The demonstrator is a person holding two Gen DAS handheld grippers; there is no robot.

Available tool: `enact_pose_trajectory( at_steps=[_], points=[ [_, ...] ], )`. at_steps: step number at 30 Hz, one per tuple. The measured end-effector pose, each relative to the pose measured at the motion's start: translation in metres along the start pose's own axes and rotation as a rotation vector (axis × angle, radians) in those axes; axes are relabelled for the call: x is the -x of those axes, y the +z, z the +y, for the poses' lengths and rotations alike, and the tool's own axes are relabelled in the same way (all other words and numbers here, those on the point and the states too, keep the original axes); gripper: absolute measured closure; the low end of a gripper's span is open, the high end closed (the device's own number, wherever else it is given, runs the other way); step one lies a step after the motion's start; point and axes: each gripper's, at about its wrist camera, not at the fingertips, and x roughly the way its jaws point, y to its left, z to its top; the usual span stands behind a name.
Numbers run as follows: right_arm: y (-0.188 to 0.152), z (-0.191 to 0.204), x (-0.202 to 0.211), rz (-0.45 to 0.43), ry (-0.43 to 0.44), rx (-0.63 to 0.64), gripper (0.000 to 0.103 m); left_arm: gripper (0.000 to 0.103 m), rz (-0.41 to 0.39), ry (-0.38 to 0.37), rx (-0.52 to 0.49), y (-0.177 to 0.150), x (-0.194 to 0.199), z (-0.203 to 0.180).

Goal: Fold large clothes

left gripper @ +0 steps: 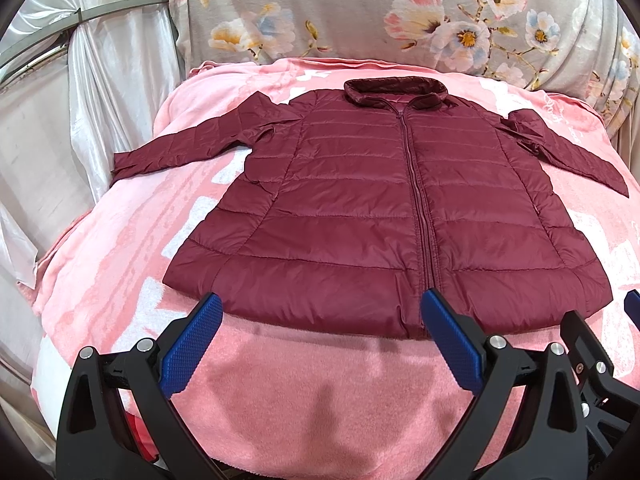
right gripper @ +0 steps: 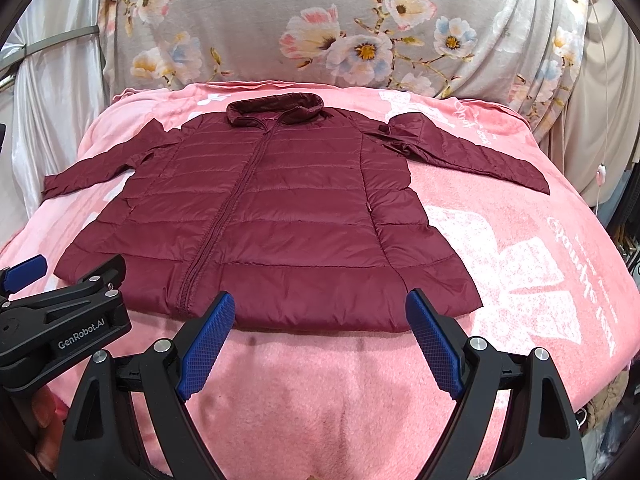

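Left wrist | quilted maroon jacket [left gripper: 360, 208] flat | fleecy pink blanket [left gripper: 120, 264]

The quilted maroon jacket [left gripper: 360, 208] has a slight nylon-like sheen, the pink blanket [left gripper: 304, 380] looks fleecy and matt, and the curtain [left gripper: 108, 92] at upper left is probably satin.

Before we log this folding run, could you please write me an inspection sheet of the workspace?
Surface: pink blanket with white print covers the bed.
Job's things: maroon puffer jacket lies flat, front up, zipped, collar at the far end, both sleeves spread outward; unfolded.
Clutter: nothing seen on the blanket.
Grippers: left gripper open, empty, at the jacket's hem; right gripper open, empty, likewise at the hem.
Cables: thin white cord with a small switch hangs at the right edge.
Surroundings: floral fabric behind the bed; white satin curtain on the left.
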Motion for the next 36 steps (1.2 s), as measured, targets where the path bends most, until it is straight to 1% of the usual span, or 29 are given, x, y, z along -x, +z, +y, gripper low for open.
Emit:
enact_pose_trajectory(
  at_steps=[3, 6, 10, 13, 16, 20, 21, 24, 26, 28, 30, 31, 34, 36],
  points=[
    [0.000, -0.002, -0.002, 0.004, -0.010, 0.003, 0.018, 0.006, -0.002, 0.004, 0.000, 0.000, 0.000, 0.000],
    [0.004, -0.010, -0.007, -0.005, -0.046, -0.001, 0.018, 0.006, -0.004, 0.011, -0.001, 0.002, -0.004, 0.001],
    [0.022, -0.041, -0.022, -0.009, -0.063, -0.049, 0.019, 0.006, -0.006, 0.016, -0.006, 0.011, -0.013, 0.000],
    [0.041, -0.076, -0.037, -0.003, -0.071, -0.123, 0.018, 0.006, -0.013, 0.027, -0.015, 0.018, -0.022, -0.004],
    [0.060, -0.120, -0.057, 0.006, -0.084, -0.209, 0.018, 0.006, -0.029, 0.025, -0.014, 0.026, -0.031, -0.007],
    [0.083, -0.200, -0.094, 0.017, -0.110, -0.343, 0.017, 0.006, -0.062, -0.007, 0.007, 0.038, -0.044, -0.009],
    [0.088, -0.219, -0.102, 0.019, -0.110, -0.366, 0.017, 0.006, -0.054, -0.020, 0.007, 0.042, -0.049, -0.010],
    [0.102, -0.282, -0.132, -0.021, -0.168, -0.446, 0.017, 0.006, -0.010, -0.038, 0.014, 0.052, -0.065, -0.012],
    [0.109, -0.317, -0.152, -0.033, -0.190, -0.496, 0.017, 0.006, 0.022, -0.046, 0.019, 0.058, -0.076, -0.014],
    [0.117, -0.346, -0.169, -0.053, -0.180, -0.536, 0.017, 0.006, 0.033, -0.043, 0.020, 0.063, -0.085, -0.016],
    [0.128, -0.377, -0.193, -0.050, -0.210, -0.569, 0.017, 0.006, 0.037, -0.035, 0.015, 0.069, -0.095, -0.018],
    [0.133, -0.391, -0.204, -0.052, -0.212, -0.588, 0.017, 0.006, 0.038, -0.031, 0.012, 0.071, -0.098, -0.019],
    [0.138, -0.422, -0.225, -0.058, -0.208, -0.666, 0.017, 0.006, 0.038, -0.028, 0.011, 0.080, -0.111, -0.020],
    [0.138, -0.445, -0.238, -0.073, -0.197, -0.747, 0.024, 0.006, 0.039, -0.041, 0.011, 0.084, -0.118, -0.019]
  ],
)
